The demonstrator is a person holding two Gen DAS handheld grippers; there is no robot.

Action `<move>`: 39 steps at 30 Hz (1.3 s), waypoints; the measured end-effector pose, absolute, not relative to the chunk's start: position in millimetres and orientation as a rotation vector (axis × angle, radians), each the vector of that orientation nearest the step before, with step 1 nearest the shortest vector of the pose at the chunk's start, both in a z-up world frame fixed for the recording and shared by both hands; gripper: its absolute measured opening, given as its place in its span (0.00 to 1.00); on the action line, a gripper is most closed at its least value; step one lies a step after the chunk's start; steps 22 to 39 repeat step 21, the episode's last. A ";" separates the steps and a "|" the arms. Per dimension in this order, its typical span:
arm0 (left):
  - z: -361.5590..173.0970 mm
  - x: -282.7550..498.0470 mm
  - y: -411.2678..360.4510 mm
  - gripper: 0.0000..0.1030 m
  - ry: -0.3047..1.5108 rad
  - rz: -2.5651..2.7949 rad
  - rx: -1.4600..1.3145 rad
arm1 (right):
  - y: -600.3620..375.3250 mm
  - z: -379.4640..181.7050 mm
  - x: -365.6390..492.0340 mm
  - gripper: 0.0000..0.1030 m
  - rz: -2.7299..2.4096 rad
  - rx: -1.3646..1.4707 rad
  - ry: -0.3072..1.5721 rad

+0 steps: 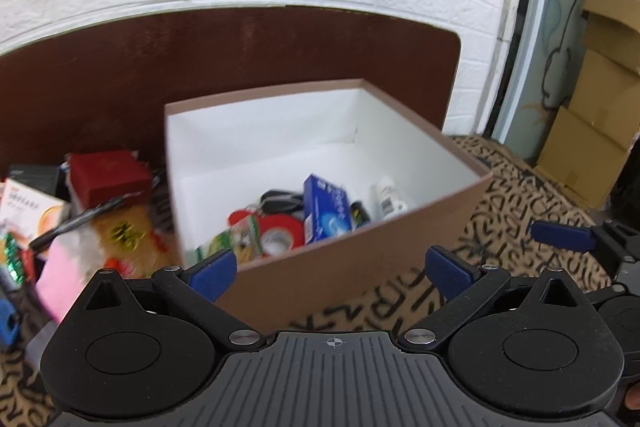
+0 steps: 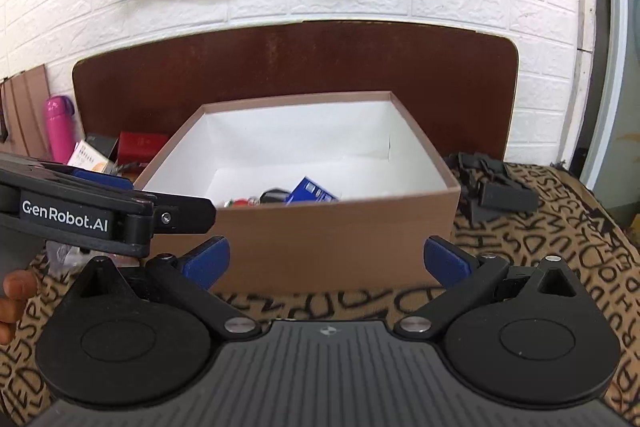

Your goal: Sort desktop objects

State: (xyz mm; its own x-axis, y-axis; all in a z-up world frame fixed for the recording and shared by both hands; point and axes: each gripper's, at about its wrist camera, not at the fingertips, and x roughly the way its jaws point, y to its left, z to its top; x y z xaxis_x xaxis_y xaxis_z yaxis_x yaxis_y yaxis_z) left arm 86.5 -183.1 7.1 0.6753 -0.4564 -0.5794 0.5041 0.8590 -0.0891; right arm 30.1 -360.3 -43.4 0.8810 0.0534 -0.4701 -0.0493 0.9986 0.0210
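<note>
One brown box [image 1: 348,267], white-lined, half-filled.

My left gripper [image 1: 334,273] hangs spread and empty before the brown box [image 1: 340,267]. Inside it, at 12 o'clock, I see a blue carton [image 1: 326,209] and red tape roll [image 1: 280,231]. A red case [image 1: 108,175] sits at 10 o'clock.

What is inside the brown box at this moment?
Inside the brown box lie a blue carton, red tape roll, black item and small white bottle. The near wall covers the floor's front part.
</note>
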 end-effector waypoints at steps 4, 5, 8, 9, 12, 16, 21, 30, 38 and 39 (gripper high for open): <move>8.5 72.2 -173.7 1.00 0.626 -0.522 0.086 | -350.8 -44.2 16.4 1.00 0.049 -0.013 0.494; 9.6 69.7 -171.2 1.00 0.622 -0.522 0.083 | -348.5 -43.3 13.5 1.00 0.053 -0.013 0.493; 14.1 62.4 -165.0 1.00 0.617 -0.522 0.073 | -342.7 -39.3 5.9 1.00 0.055 -0.016 0.477; 15.8 60.5 -163.5 1.00 0.613 -0.521 0.072 | -341.2 -37.7 3.9 1.00 0.056 -0.016 0.472; 19.7 54.1 -160.4 1.00 0.598 -0.517 0.074 | -338.0 -34.3 -1.4 1.00 0.057 -0.014 0.462; 21.8 46.5 -155.0 1.00 0.571 -0.551 0.052 | -334.7 -32.0 -6.4 1.00 0.056 -0.019 0.456; 18.7 46.5 -153.0 1.00 0.605 -0.564 0.023 | -333.6 -31.4 -9.8 1.00 0.056 -0.016 0.456; 18.7 46.5 -153.0 1.00 0.605 -0.564 0.023 | -333.6 -31.4 -9.8 1.00 0.056 -0.016 0.456; 18.7 46.5 -153.0 1.00 0.605 -0.564 0.023 | -333.6 -31.4 -9.8 1.00 0.056 -0.016 0.456; 18.7 46.5 -153.0 1.00 0.605 -0.564 0.023 | -333.6 -31.4 -9.8 1.00 0.056 -0.016 0.456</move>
